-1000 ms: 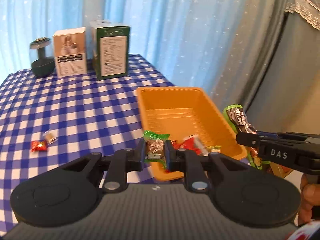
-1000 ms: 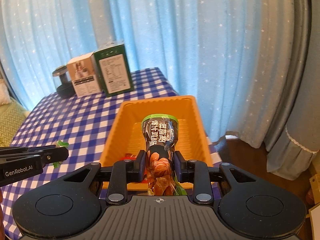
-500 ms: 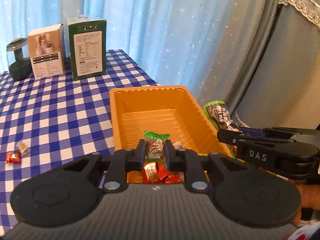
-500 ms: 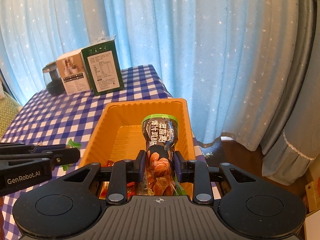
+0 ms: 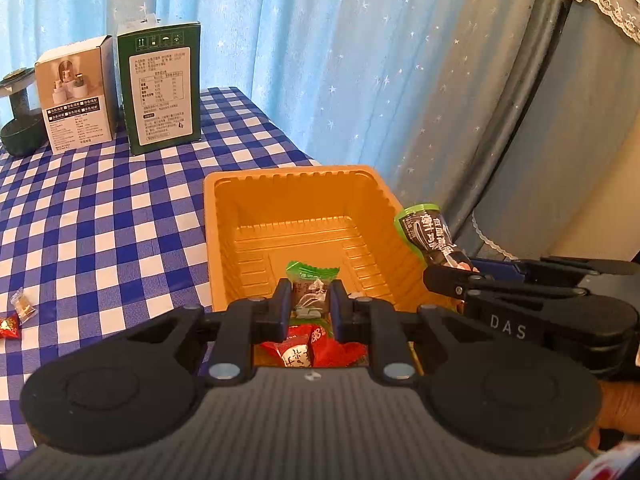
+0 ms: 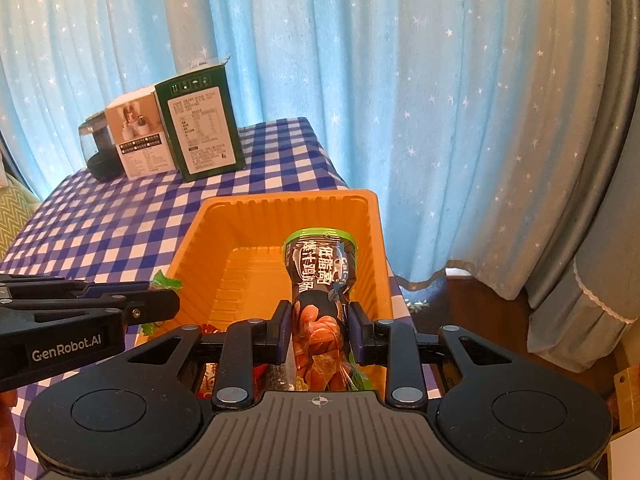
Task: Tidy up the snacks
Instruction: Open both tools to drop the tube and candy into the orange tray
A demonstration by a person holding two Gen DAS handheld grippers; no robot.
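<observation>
both grippers have swung in over the orange tray (image 5: 304,200) since a second ago, and the tray now fills the middle of both views instead of sitting off to the side. on the far left of the checked tablecloth (image 5: 100,216) two loose candies (image 5: 16,314) lie near the edge, well apart from the tray. behind them stand a dark round jar (image 5: 18,120), a white carton (image 5: 76,96) and a green carton (image 5: 164,88), flat-faced and upright.

the left gripper (image 5: 310,302) is pinched tight on a small green-topped candy (image 5: 312,284), crinkly wrapper, held above the tray's near end where red wrapped candies (image 5: 308,350) already lie. the tray is glossy moulded plastic with ribbed walls, and its far half is bare.

the right gripper (image 6: 318,326) is clamped on a dark snack pouch (image 6: 320,268) with a green top, shiny film, standing upright over the tray's right side. past the tray's right rim the table ends, then the starry blue curtain (image 6: 440,120).
</observation>
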